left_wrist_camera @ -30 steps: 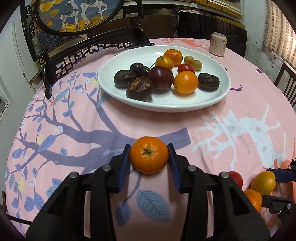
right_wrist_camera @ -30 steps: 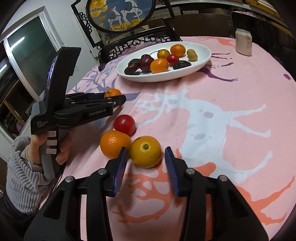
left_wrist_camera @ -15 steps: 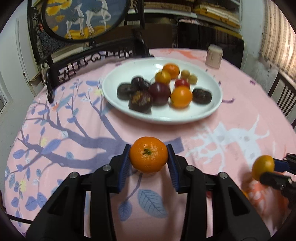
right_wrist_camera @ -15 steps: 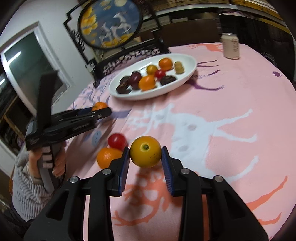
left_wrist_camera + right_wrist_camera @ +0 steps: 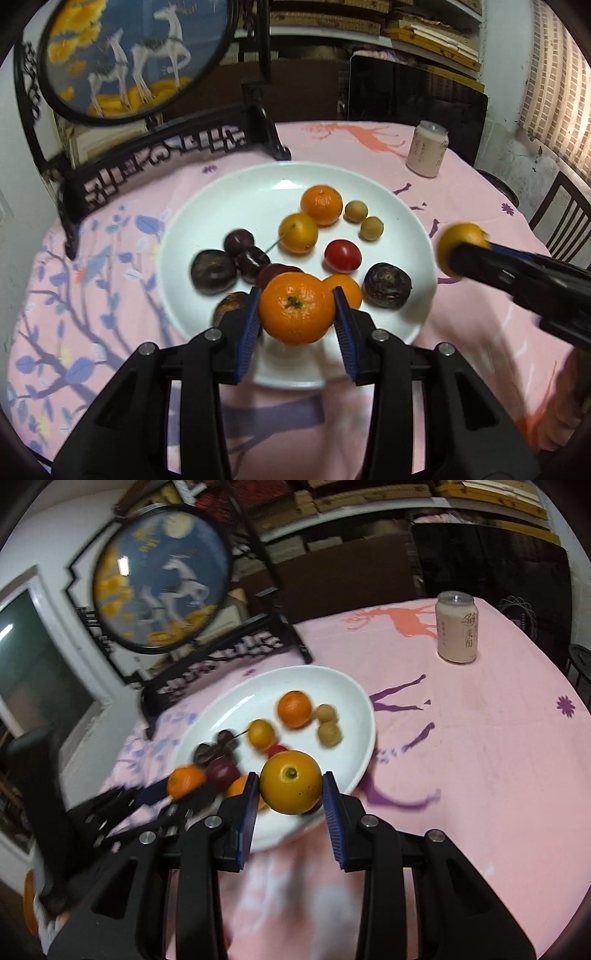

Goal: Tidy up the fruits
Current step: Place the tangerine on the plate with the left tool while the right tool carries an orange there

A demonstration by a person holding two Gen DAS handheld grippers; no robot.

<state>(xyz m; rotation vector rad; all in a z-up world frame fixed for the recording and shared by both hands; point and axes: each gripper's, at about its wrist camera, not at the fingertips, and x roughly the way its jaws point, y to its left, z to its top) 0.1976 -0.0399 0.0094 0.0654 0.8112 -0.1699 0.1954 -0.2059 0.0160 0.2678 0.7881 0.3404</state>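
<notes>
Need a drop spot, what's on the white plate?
The plate holds two oranges, a yellow fruit, a red one, two small tan ones and several dark fruits. The held mandarin partly covers more.

White plate [image 5: 229, 199], orange mandarin [image 5: 296, 307], pink deer-print tablecloth [image 5: 461, 192]

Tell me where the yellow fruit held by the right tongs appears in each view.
Left wrist view: the yellow fruit is at the right edge, beyond the plate.
Right wrist view: the yellow fruit is at lower centre, between the blue pads.
Shared landmark: the can behind the plate.
</notes>
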